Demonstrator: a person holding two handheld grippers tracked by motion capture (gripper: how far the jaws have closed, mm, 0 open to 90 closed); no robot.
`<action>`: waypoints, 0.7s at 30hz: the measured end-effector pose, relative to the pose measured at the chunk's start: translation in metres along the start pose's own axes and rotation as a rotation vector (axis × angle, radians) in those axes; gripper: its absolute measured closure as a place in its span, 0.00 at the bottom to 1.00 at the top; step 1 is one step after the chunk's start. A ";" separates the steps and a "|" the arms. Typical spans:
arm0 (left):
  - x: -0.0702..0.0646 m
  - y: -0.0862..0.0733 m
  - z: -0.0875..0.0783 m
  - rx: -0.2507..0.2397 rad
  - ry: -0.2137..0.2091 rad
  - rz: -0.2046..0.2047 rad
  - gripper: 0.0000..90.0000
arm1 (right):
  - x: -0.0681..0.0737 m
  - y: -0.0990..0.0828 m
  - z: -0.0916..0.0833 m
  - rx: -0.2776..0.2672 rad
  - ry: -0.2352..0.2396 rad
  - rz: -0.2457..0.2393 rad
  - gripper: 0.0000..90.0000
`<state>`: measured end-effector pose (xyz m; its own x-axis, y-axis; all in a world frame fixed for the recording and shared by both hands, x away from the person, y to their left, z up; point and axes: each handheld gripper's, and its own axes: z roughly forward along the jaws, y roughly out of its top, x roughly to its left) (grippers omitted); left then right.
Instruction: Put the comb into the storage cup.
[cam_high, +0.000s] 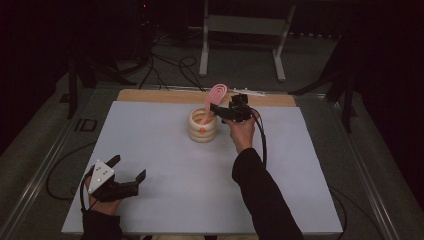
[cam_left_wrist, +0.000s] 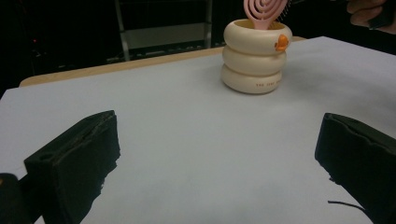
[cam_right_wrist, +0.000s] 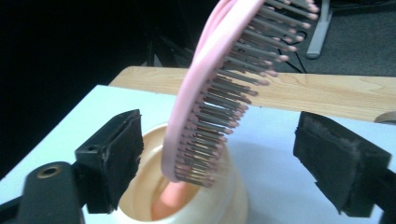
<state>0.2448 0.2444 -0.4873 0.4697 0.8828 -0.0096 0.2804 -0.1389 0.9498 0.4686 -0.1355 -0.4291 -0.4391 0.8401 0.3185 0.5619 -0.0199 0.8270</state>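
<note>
the right gripper (cam_right_wrist: 219, 154) sits nearest, jaws spread wide either side of the pink hairbrush (cam_right_wrist: 219, 88), pads clear of it. the brush stands handle-down in the cream ringed holder (cam_high: 202, 127), just past the table (cam_high: 165, 165) centre toward 12 o'clock, head leaning toward 1 o'clock. best to back straight off without brushing the bristles. the right forearm reaches forward, gripper level. at 7 o'clock the left gripper (cam_high: 122, 175) rests, jaws open, empty.

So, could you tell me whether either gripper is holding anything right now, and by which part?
Nothing is held. The right gripper stands open around the pink hairbrush in the cream holder; the left gripper is open.
</note>
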 end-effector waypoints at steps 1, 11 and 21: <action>0.000 0.000 0.000 0.000 0.000 0.000 0.01 | 0.000 0.000 0.000 0.000 0.000 0.000 0.16; 0.000 0.000 0.001 0.003 0.000 0.000 0.01 | -0.007 -0.003 -0.014 0.022 -0.016 -0.052 0.10; 0.000 0.000 0.003 0.018 0.013 -0.001 0.01 | -0.023 -0.011 -0.043 0.032 -0.021 -0.097 0.10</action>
<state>0.2470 0.2429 -0.4886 0.4589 0.8885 -0.0062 0.2955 -0.1460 0.9441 0.4423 -0.1775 -0.4260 -0.4776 0.8485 0.2280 0.5397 0.0785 0.8382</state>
